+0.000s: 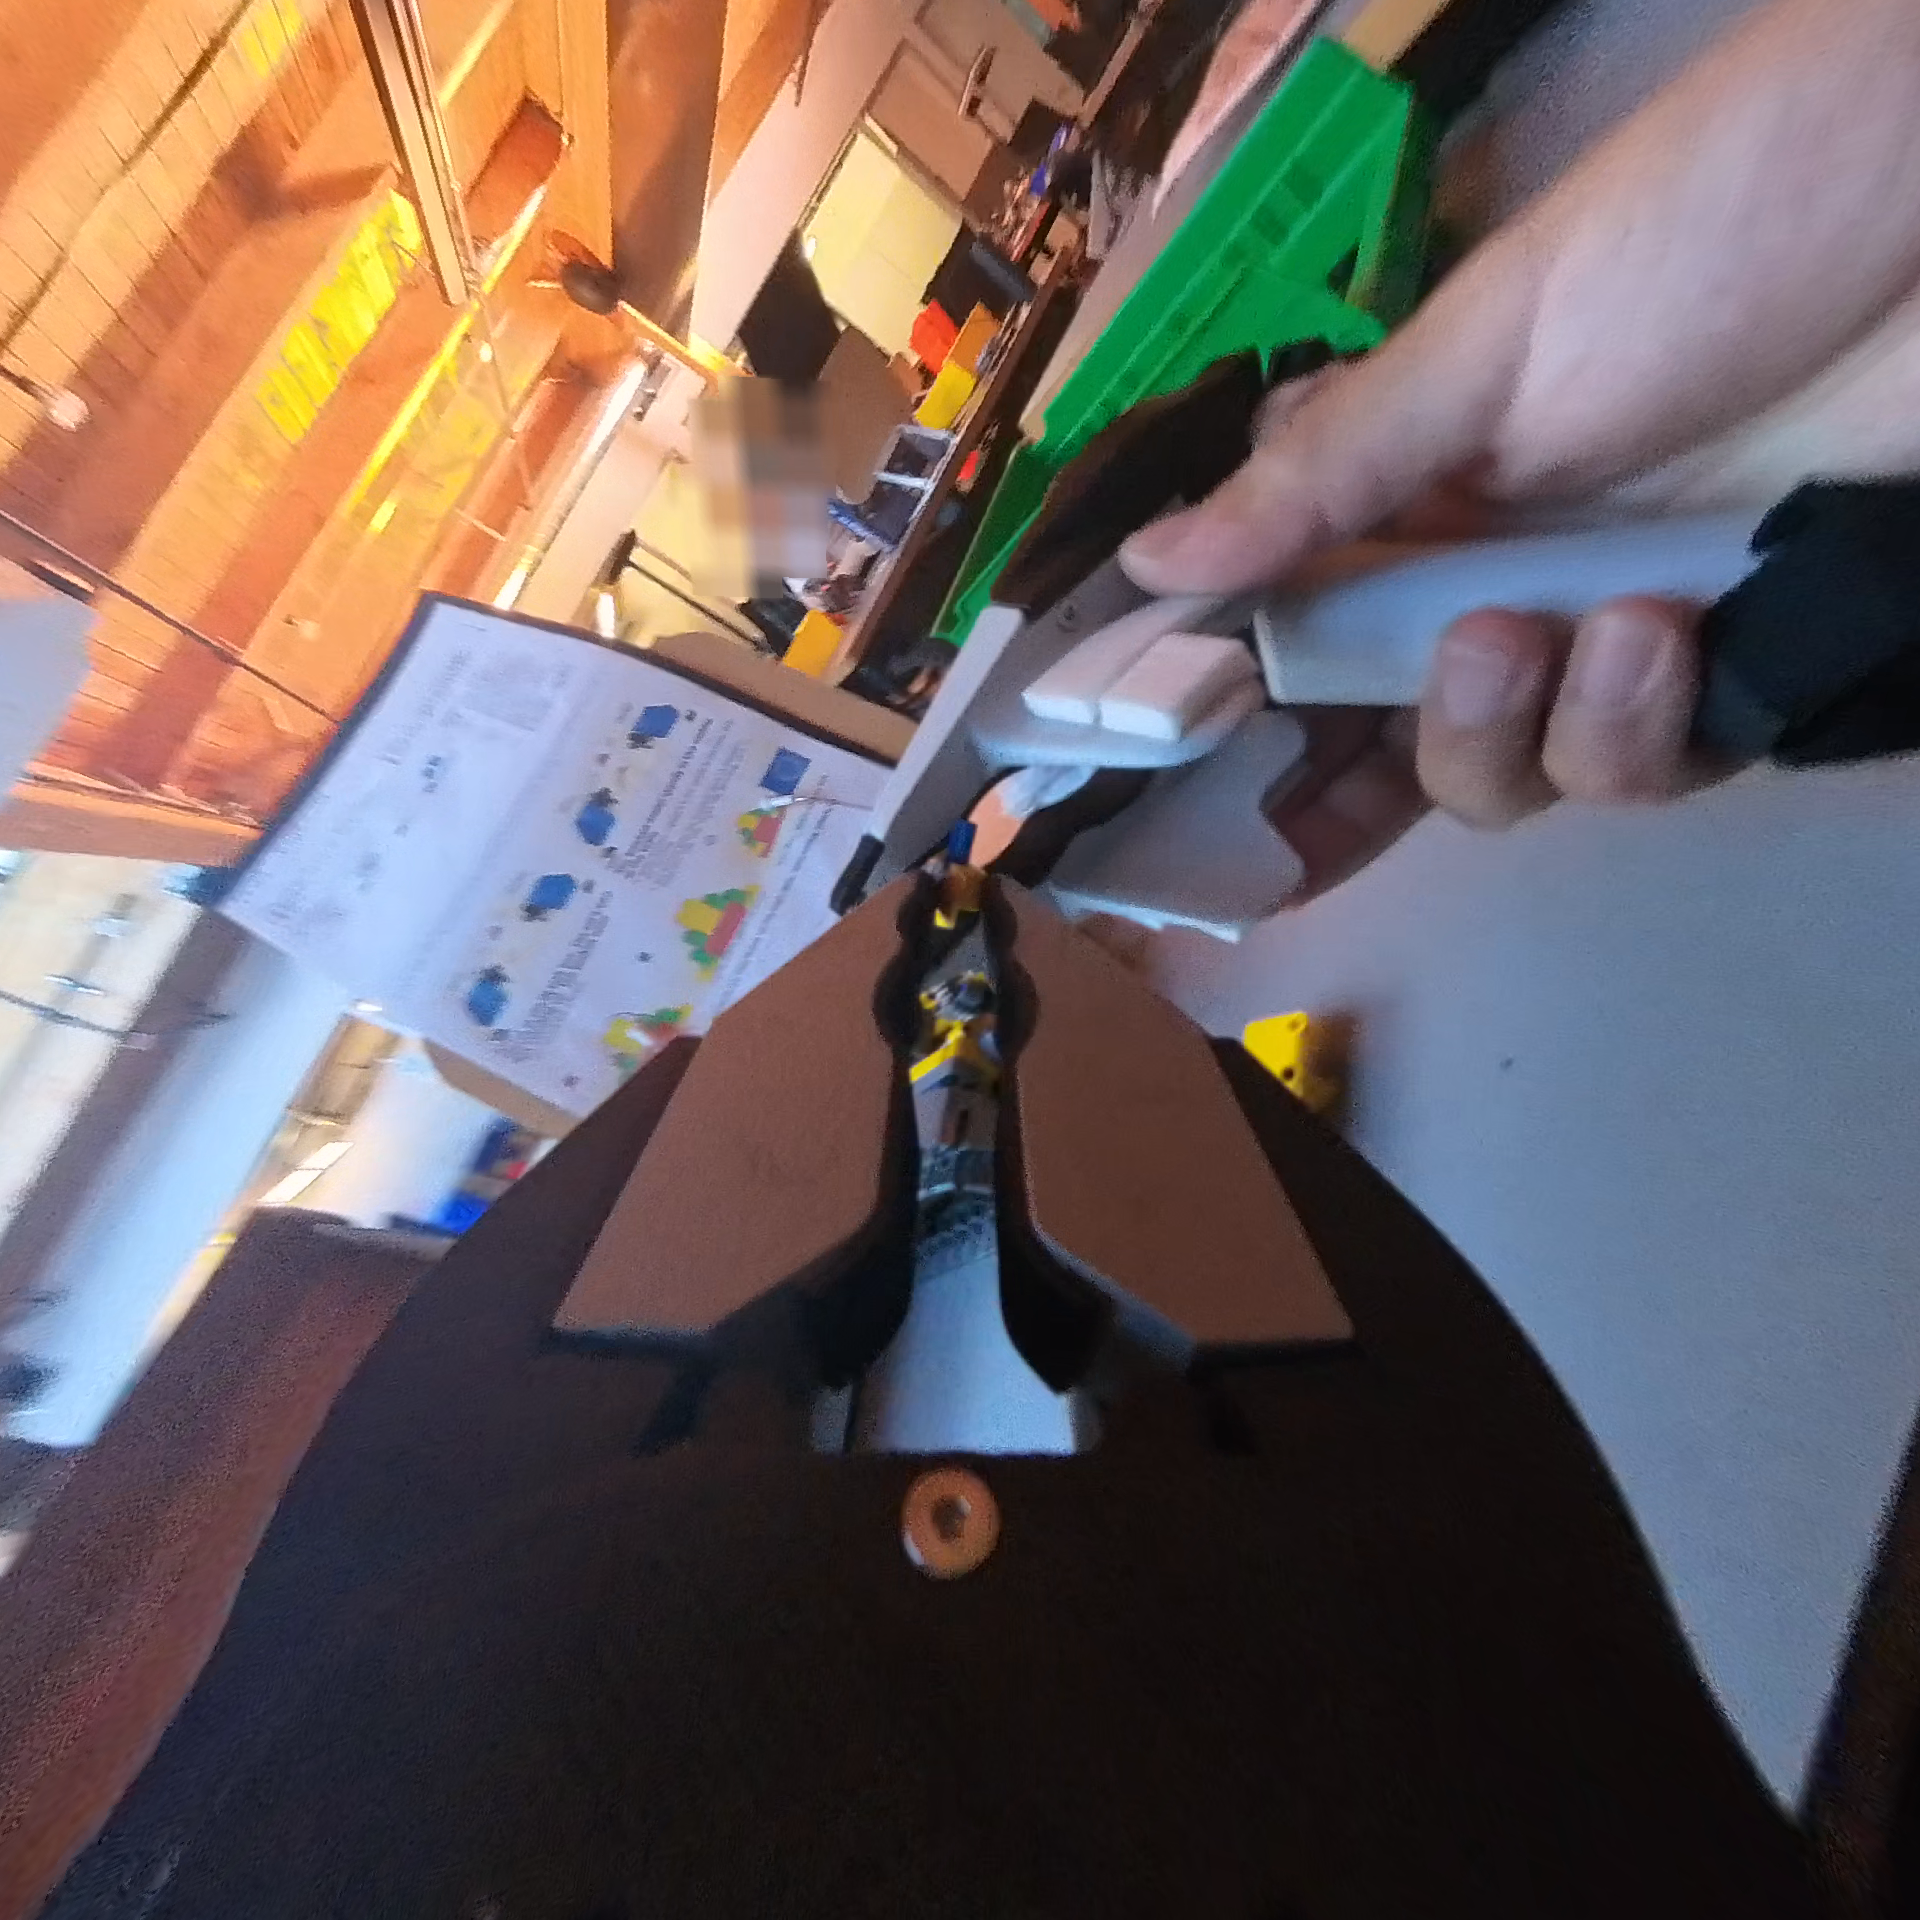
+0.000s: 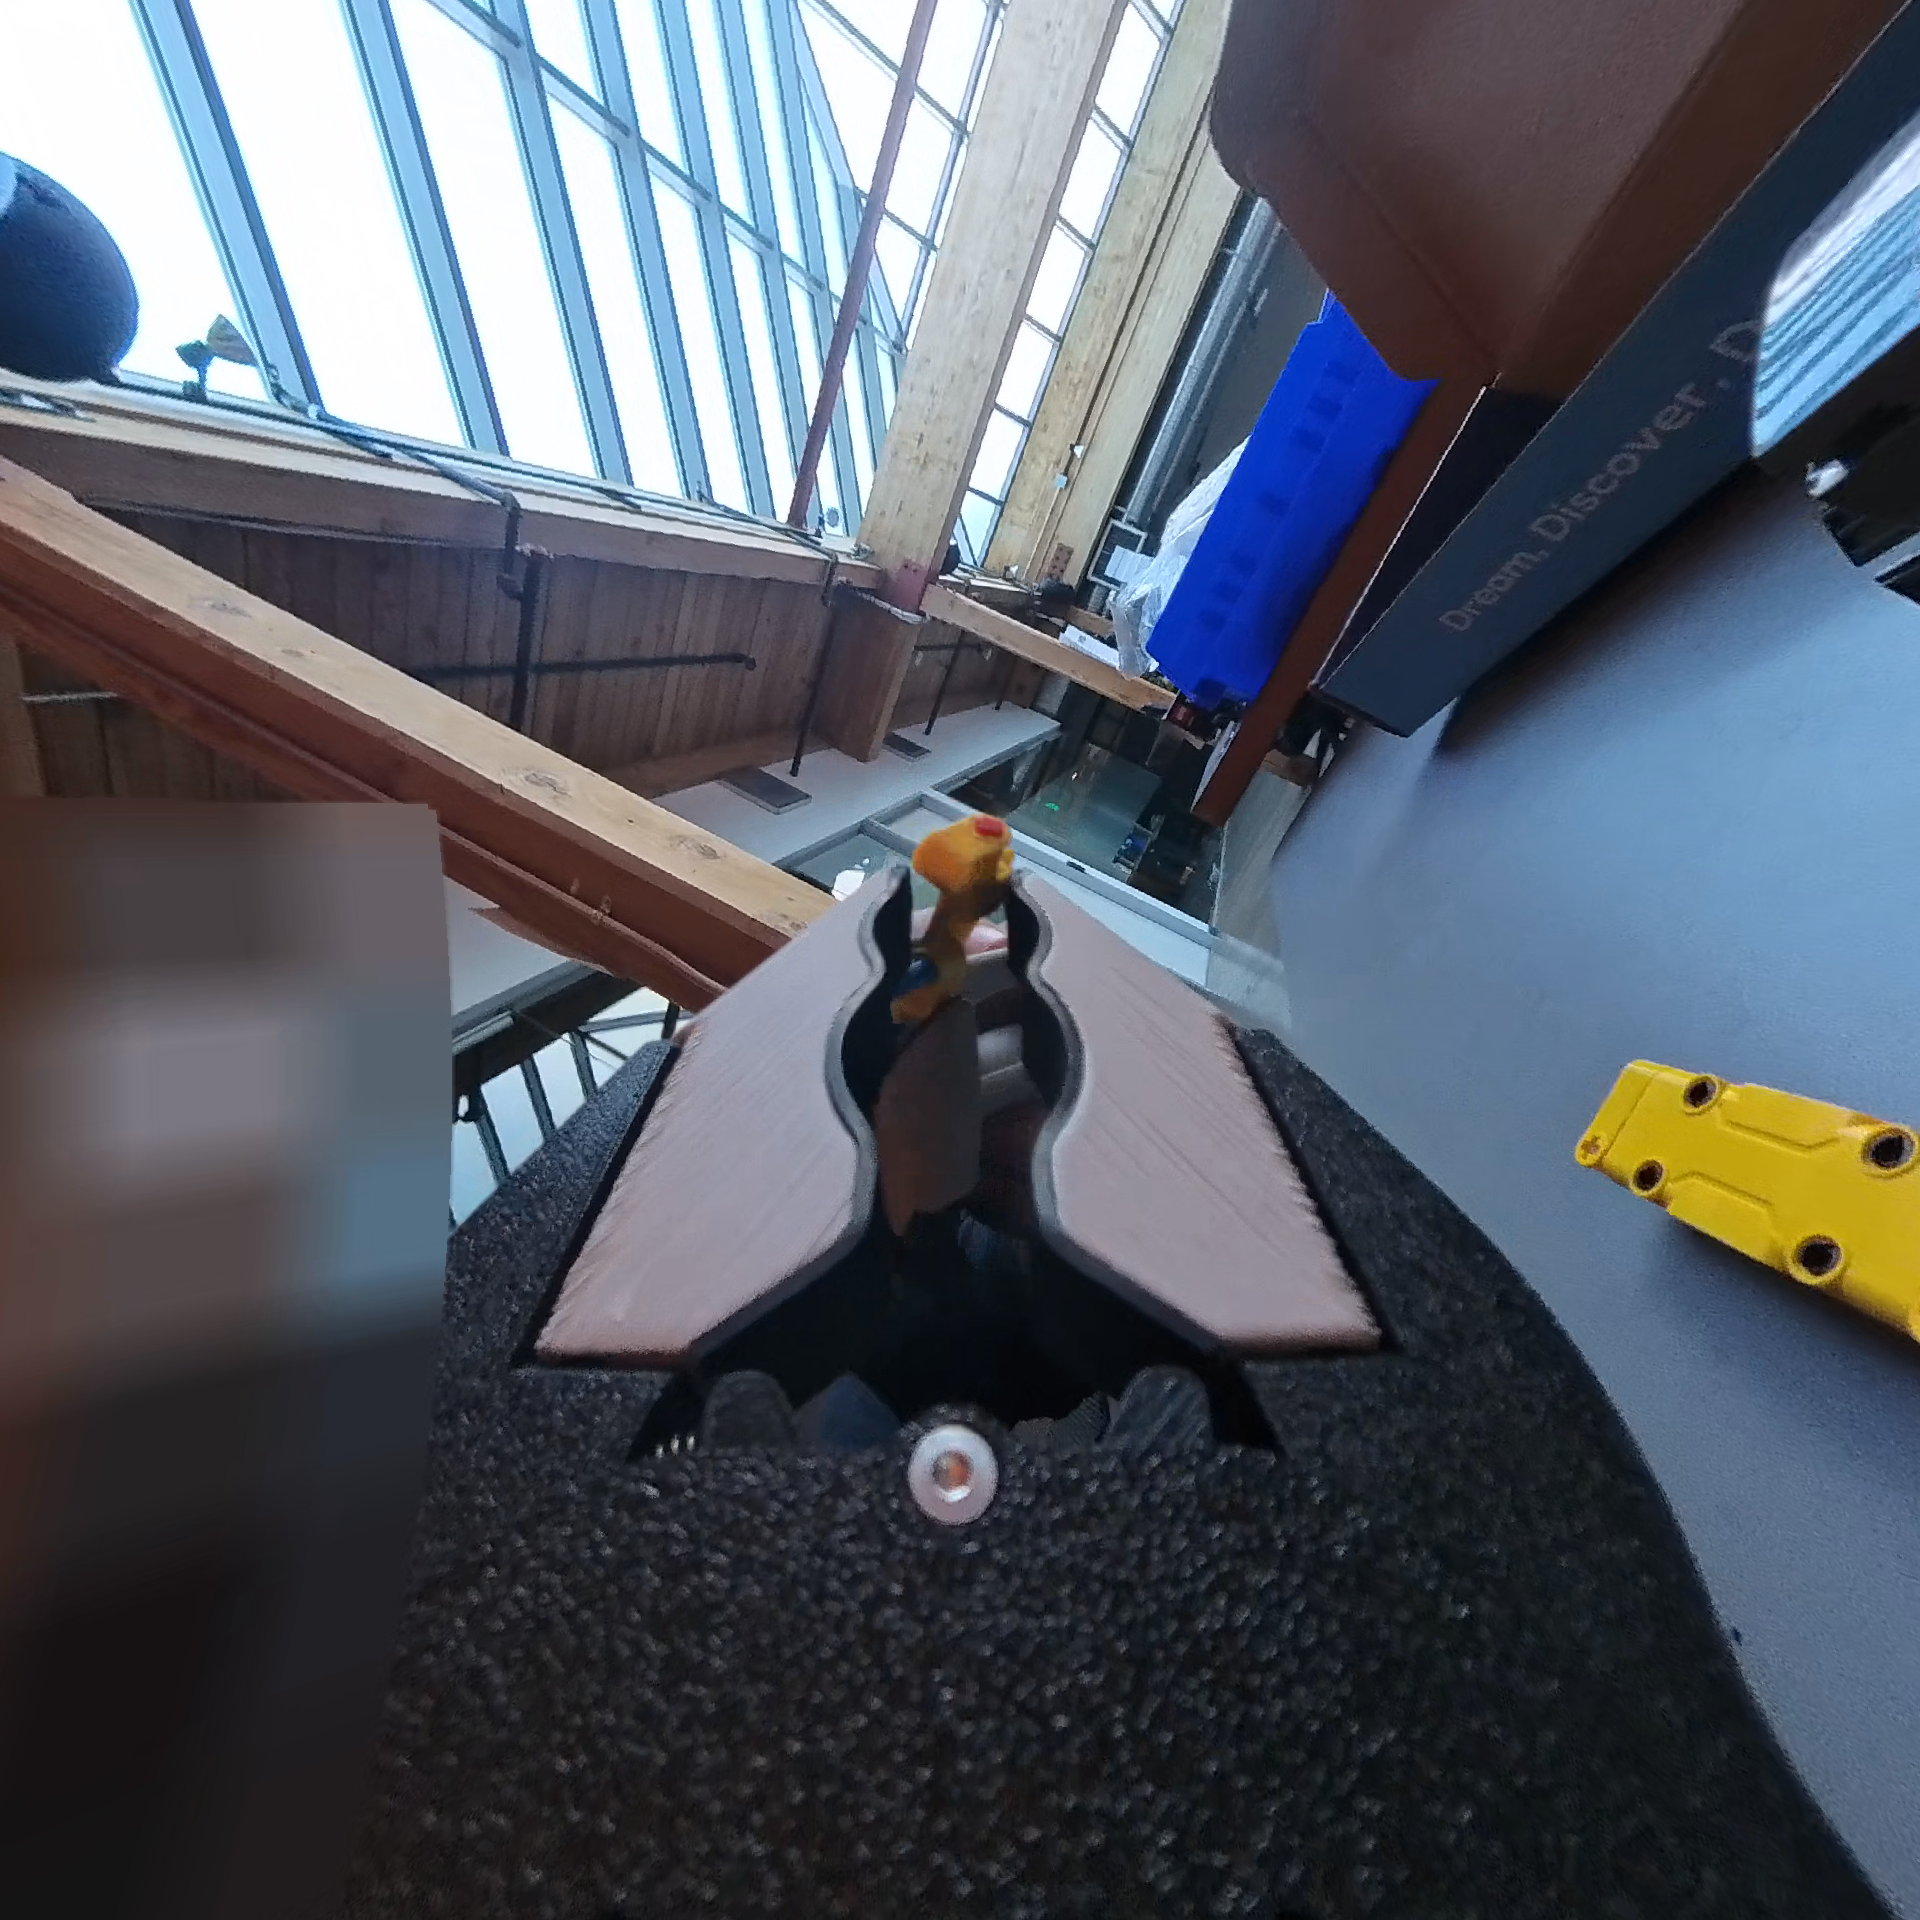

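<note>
Yellow toy parts (image 1: 961, 1023) (image 2: 951, 935), one pinched in each gripper (image 1: 956, 904) (image 2: 956, 883)

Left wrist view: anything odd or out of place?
Nothing damaged or spilled. The view is tilted and motion-blurred. The left gripper is shut on a small yellow brick assembly. A loose yellow piece lies on the grey table beside it. The instruction sheet stands propped.
</note>
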A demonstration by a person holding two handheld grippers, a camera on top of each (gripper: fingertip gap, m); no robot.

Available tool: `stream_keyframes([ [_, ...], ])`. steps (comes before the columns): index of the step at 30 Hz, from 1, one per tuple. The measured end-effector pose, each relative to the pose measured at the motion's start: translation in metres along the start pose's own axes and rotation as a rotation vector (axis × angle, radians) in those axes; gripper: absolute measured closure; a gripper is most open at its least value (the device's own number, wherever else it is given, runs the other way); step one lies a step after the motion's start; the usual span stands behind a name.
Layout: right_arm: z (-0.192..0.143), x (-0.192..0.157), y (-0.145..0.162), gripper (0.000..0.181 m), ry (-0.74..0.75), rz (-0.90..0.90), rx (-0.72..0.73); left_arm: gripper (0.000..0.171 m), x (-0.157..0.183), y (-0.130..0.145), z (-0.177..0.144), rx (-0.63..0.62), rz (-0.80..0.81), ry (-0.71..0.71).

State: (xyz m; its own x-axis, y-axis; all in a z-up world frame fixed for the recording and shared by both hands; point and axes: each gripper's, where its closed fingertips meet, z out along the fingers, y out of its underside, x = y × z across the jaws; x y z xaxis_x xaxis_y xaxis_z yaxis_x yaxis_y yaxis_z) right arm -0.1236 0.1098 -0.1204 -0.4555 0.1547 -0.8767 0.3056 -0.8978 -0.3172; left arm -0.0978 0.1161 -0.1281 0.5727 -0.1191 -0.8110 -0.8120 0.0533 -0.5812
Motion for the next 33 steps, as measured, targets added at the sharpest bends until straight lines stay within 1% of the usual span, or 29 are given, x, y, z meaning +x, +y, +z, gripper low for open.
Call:
stream_keyframes([
  [2, -0.001, -0.003, -0.001, 0.157, 0.009, -0.039, -0.025, 0.166, -0.005, -0.004, -0.003, 0.035, -0.149, 0.053],
  [3, -0.004, -0.004, -0.006, 0.156, 0.026, -0.069, -0.026, 0.167, -0.012, -0.005, -0.005, 0.056, -0.243, 0.071],
  [6, -0.017, -0.019, -0.026, 0.150, 0.064, -0.248, -0.004, 0.166, -0.034, -0.011, -0.014, 0.145, -0.560, 0.159],
  [8, -0.021, -0.033, -0.028, 0.146, 0.092, -0.422, -0.071, 0.166, -0.045, -0.014, -0.020, 0.225, -0.786, 0.248],
  [9, -0.021, -0.037, -0.026, 0.144, 0.118, -0.511, -0.118, 0.166, -0.047, -0.015, -0.021, 0.255, -0.875, 0.299],
  [11, -0.021, -0.044, -0.018, 0.141, 0.160, -0.686, -0.219, 0.166, -0.047, -0.015, -0.023, 0.299, -0.981, 0.380],
  [12, -0.021, -0.045, -0.014, 0.137, 0.191, -0.758, -0.260, 0.166, -0.043, -0.014, -0.023, 0.300, -1.006, 0.420],
  [13, -0.022, -0.043, -0.012, 0.135, 0.226, -0.819, -0.301, 0.166, -0.039, -0.010, -0.020, 0.276, -1.015, 0.432],
  [15, -0.030, -0.028, -0.008, 0.141, 0.334, -0.891, -0.409, 0.166, -0.033, 0.003, -0.014, 0.222, -0.969, 0.405],
  [17, -0.049, -0.003, -0.012, 0.142, 0.494, -0.912, -0.506, 0.166, -0.031, 0.026, -0.007, 0.152, -0.969, 0.377],
  [18, -0.058, 0.008, -0.010, 0.146, 0.540, -0.912, -0.560, 0.166, -0.030, 0.036, -0.005, 0.128, -0.992, 0.381],
  [19, -0.067, 0.017, -0.004, 0.159, 0.557, -0.898, -0.632, 0.166, -0.027, 0.043, -0.003, 0.112, -1.020, 0.396],
  [20, -0.074, 0.026, 0.006, 0.170, 0.562, -0.876, -0.707, 0.166, -0.024, 0.048, -0.002, 0.101, -1.054, 0.415],
  [22, -0.081, 0.047, 0.019, 0.171, 0.613, -0.855, -0.805, 0.166, -0.019, 0.054, 0.001, 0.092, -1.143, 0.450],
  [24, -0.083, 0.071, 0.022, 0.174, 0.702, -0.880, -0.852, 0.166, -0.017, 0.054, 0.002, 0.113, -1.218, 0.481],
  [25, -0.083, 0.079, 0.018, 0.179, 0.753, -0.898, -0.846, 0.166, -0.016, 0.053, 0.002, 0.120, -1.240, 0.496],
  [26, -0.082, 0.081, 0.014, 0.179, 0.769, -0.905, -0.825, 0.166, -0.015, 0.052, 0.001, 0.125, -1.253, 0.513],
  [27, -0.078, 0.077, 0.011, 0.179, 0.743, -0.898, -0.791, 0.166, -0.015, 0.050, 0.000, 0.135, -1.261, 0.524],
  [28, -0.073, 0.068, 0.007, 0.176, 0.696, -0.888, -0.740, 0.166, -0.015, 0.048, -0.001, 0.148, -1.267, 0.540],
  [30, -0.064, 0.046, -0.002, 0.161, 0.591, -0.866, -0.635, 0.166, -0.014, 0.040, -0.004, 0.183, -1.291, 0.586],
  [33, -0.054, 0.013, -0.009, 0.147, 0.442, -0.857, -0.528, 0.166, -0.009, 0.028, -0.007, 0.235, -1.322, 0.659],
])
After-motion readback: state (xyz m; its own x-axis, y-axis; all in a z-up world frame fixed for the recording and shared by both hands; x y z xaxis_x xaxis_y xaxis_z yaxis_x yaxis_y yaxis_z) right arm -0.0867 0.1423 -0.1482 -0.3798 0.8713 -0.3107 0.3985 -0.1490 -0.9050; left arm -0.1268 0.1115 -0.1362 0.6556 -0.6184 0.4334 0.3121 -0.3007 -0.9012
